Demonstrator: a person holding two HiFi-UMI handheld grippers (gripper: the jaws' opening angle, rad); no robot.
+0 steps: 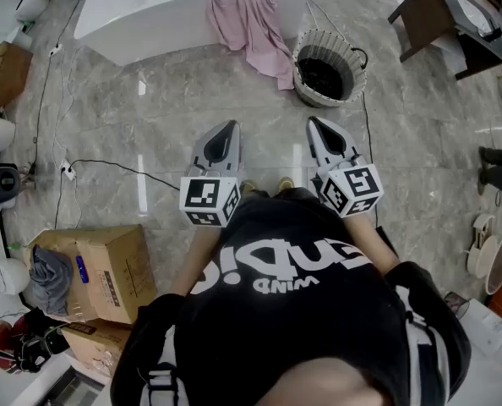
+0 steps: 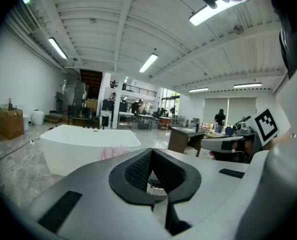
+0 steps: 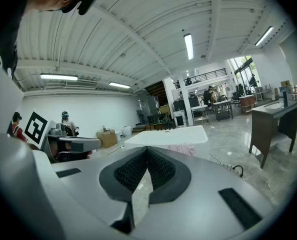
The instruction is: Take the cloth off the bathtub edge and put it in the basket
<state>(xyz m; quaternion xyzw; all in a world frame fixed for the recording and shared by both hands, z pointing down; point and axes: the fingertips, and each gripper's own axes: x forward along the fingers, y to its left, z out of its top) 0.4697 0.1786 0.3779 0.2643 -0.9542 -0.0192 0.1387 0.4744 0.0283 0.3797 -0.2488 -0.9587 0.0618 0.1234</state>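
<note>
The pink cloth (image 1: 251, 19) hangs over the near edge of the white bathtub (image 1: 166, 7), close to the tub's right end. Its long tail trails down the tub's side to the marble floor (image 1: 150, 117). The woven basket (image 1: 319, 98) stands on the floor just right of that tail. Whether cloth and basket touch, I cannot tell.

Both grippers are held side by side in front of the person's black shirt (image 1: 293, 311), pointing toward the tub and well apart from it. The left gripper (image 1: 226, 134) has its jaws together with nothing in them. The right gripper (image 1: 317, 127) looks the same, its pads meeting at the tip and empty. A stretch of floor lies between them and the cloth.

A black cable (image 1: 124, 167) runs across the floor left of the left gripper. A thin cord (image 1: 367, 117) leads from the basket down past the right gripper. Open cardboard boxes (image 1: 107, 269) sit at the lower left, and a dark wooden table (image 1: 428, 11) stands right of the basket.

In the left gripper view the cloth (image 2: 113, 151) shows on the tub's edge (image 2: 83, 139) above the gripper (image 2: 151, 154). In the right gripper view it (image 3: 183, 148) shows just past the gripper (image 3: 147, 151).
</note>
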